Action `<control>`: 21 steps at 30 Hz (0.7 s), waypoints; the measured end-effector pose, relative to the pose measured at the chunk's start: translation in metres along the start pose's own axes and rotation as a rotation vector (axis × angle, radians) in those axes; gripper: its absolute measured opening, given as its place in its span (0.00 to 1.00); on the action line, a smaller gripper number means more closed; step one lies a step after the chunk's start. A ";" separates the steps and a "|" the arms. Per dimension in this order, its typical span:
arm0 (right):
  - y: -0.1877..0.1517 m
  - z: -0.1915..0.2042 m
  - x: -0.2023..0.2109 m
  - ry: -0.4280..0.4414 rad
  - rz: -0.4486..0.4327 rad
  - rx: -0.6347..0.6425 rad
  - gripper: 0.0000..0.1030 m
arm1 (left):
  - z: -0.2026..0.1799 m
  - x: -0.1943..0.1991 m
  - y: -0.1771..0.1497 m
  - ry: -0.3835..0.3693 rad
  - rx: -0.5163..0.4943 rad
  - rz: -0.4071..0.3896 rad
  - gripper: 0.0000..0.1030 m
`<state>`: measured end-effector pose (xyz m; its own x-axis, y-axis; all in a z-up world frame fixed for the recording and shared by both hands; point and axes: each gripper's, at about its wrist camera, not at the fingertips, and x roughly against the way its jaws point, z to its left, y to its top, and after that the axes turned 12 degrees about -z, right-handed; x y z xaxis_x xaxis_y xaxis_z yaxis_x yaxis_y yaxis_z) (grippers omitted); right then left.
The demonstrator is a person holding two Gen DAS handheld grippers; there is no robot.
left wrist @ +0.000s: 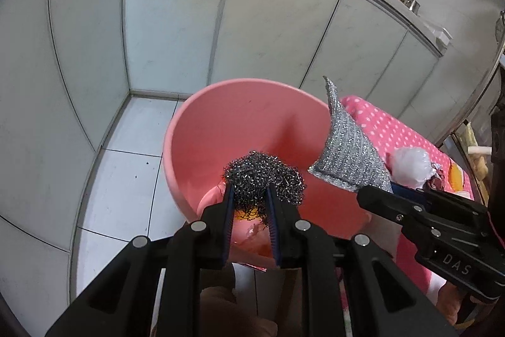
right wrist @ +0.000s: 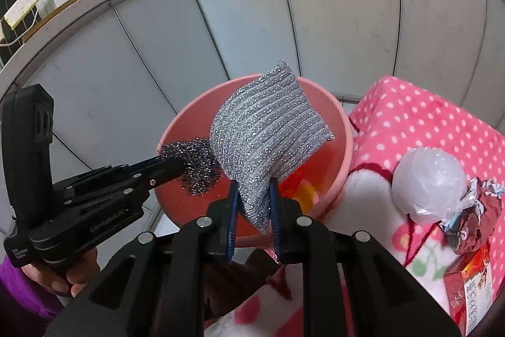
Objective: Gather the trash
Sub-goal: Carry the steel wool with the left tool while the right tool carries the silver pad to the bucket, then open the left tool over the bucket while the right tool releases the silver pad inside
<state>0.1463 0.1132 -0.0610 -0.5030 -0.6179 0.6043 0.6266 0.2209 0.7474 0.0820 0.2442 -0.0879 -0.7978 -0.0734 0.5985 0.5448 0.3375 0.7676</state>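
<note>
While both pairs of tongs hang over the pink bin, each already has its piece of rubbish: the left gripper (left wrist: 249,201) is pinching a dark steel-wool ball (left wrist: 263,179) between its blue pads, the wad bulging out above and to the sides of the tips, and the right gripper (right wrist: 254,195) is pinching a silver scouring pad (right wrist: 268,135) by its lower corner, so the pad stands up and fans out toward twelve o'clock from the tips. What the coming drop turns on, I'd judge, is that the pink bin (left wrist: 202,116) lies straight ahead and below both sets of jaws: in the left wrist view its open mouth spreads from the tips up toward twelve o'clock, and the wool ball sits over the bin's inside near the near wall. In the right wrist view the pad's long axis runs from about six to one o'clock across the bin's mouth, its upper end reaching over the far rim. The left tongs look a shade deeper over the opening; the right come in from about three o'clock in the left view, just beside the wool. Both tools tip steeply down and forward. Orange and yellow scraps already lie at the bin's bottom. Off at three to four o'clock, on the pink spotted cloth (right wrist: 426,122), a white bag ball (right wrist: 429,182) and a crumpled wrapper (right wrist: 473,213) are not yet picked up.
</note>
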 end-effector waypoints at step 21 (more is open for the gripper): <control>-0.003 -0.001 -0.004 -0.027 0.005 -0.017 0.29 | -0.003 0.005 -0.001 0.003 0.004 -0.007 0.40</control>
<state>0.1469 0.1137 -0.0662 -0.5158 -0.5961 0.6154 0.6389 0.2109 0.7398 0.0786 0.2413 -0.0852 -0.8006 -0.0790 0.5939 0.5382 0.3408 0.7708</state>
